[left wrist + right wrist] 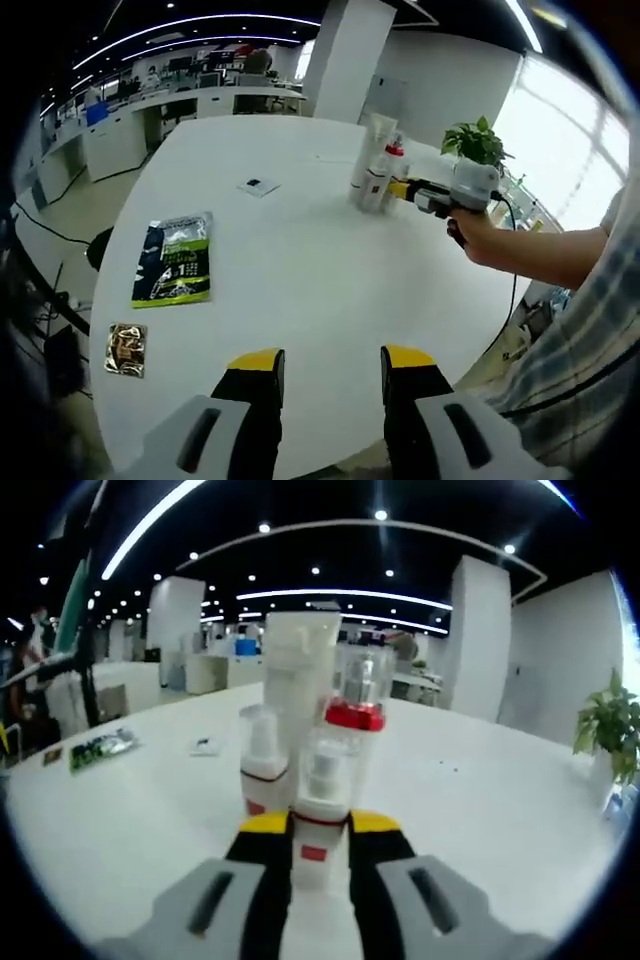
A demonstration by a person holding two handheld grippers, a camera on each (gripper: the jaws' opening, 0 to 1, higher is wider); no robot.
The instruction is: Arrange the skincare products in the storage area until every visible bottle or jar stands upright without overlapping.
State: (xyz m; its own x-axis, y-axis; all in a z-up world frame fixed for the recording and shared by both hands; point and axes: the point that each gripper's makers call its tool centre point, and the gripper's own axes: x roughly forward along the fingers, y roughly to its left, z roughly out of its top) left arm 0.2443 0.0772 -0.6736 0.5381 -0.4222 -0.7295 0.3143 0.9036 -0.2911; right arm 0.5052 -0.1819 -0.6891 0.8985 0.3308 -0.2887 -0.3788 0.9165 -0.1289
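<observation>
A broad white desk with a rounded edge stands in a large open office with white pillars, rows of workstations behind and curved light strips on a dark ceiling. On the desk's left side lie a dark blue and green packet and, nearer the edge, a small brown sachet; a small card lies further in. A potted plant stands near the far right edge.

The skincare products stand upright in a tight cluster near the desk's far right edge (four can be made out in the right gripper view): a tall white tube, a clear bottle with a red collar, a short clear-capped bottle and a front bottle with a clear cap and red label.

The right claw pinches that front bottle low on its body. The left claw hangs spread over bare desk near the near edge, gripping nothing
</observation>
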